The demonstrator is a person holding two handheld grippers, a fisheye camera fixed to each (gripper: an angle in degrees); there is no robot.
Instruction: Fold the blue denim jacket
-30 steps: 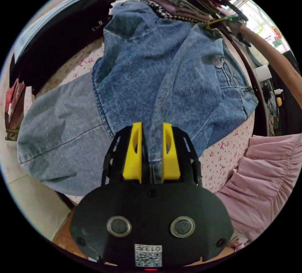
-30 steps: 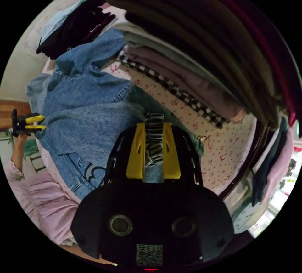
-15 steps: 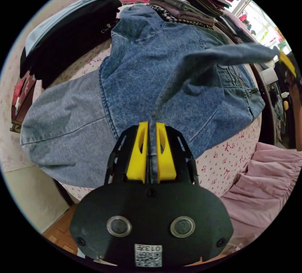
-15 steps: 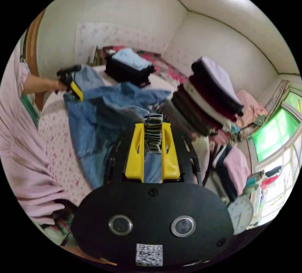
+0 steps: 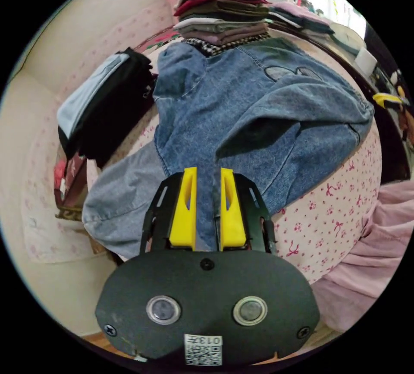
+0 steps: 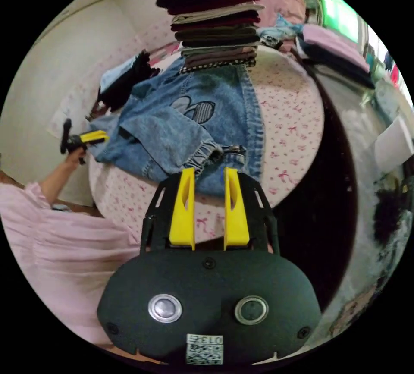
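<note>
Blue denim jacket [image 5: 241, 106] is lying on the floral bed [image 6: 293, 106]; left hand-held gripper [image 5: 206, 175] is sitting jaws apart over denim; right hand-held gripper [image 6: 207, 175] is hanging parted, cuff just beyond; clothes stack [image 6: 215, 24] is crowding twelve o'clock.

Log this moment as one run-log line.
left claw: open over jacket | right claw: open, cuff released | sleeve folded across

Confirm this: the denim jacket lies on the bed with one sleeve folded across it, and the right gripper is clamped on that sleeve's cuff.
Not quite. The right gripper is open and empty, its jaws apart just short of the cuff, as the right gripper view shows. The denim jacket does lie on the bed with one sleeve folded across it.
</note>
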